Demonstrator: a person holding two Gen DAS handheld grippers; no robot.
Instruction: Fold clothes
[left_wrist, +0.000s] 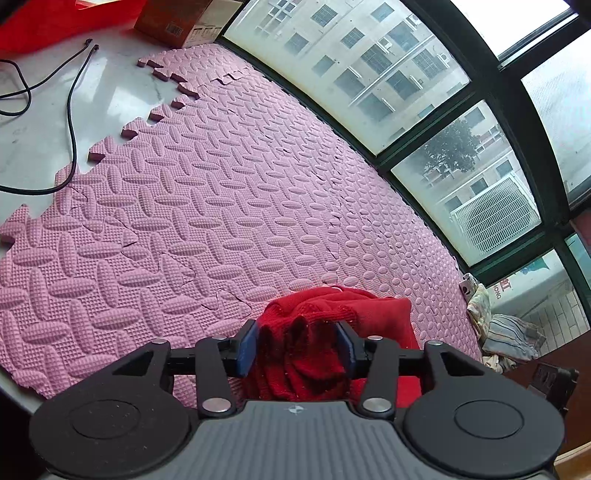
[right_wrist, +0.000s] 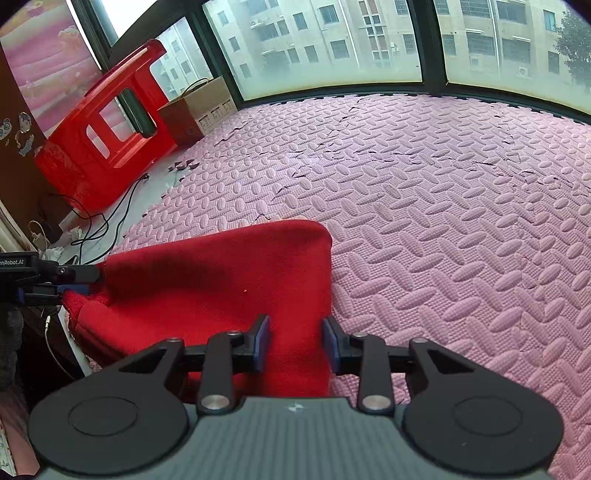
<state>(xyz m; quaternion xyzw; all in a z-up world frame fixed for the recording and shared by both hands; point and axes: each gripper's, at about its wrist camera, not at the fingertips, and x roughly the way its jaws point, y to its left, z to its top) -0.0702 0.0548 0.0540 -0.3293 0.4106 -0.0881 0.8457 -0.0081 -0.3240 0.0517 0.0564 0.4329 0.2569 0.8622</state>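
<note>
A red knit garment (right_wrist: 221, 280) lies folded on the pink foam mat (right_wrist: 443, 221). My left gripper (left_wrist: 297, 345) has its blue pads either side of a bunched, wrinkled part of the garment (left_wrist: 332, 314); the jaws stand apart, with cloth filling the gap. In the right wrist view the left gripper (right_wrist: 79, 282) sits at the garment's left edge, its fingers pinching the cloth. My right gripper (right_wrist: 297, 341) has its jaws apart over the garment's near right corner, with cloth lying between them.
A red plastic stool (right_wrist: 99, 140) lies on its side at the left beside a cardboard box (right_wrist: 195, 110). Black cables (left_wrist: 70, 122) run over the white floor. Windows (right_wrist: 332, 48) bound the mat's far side. A pile of other clothes (left_wrist: 498, 332) lies at the right.
</note>
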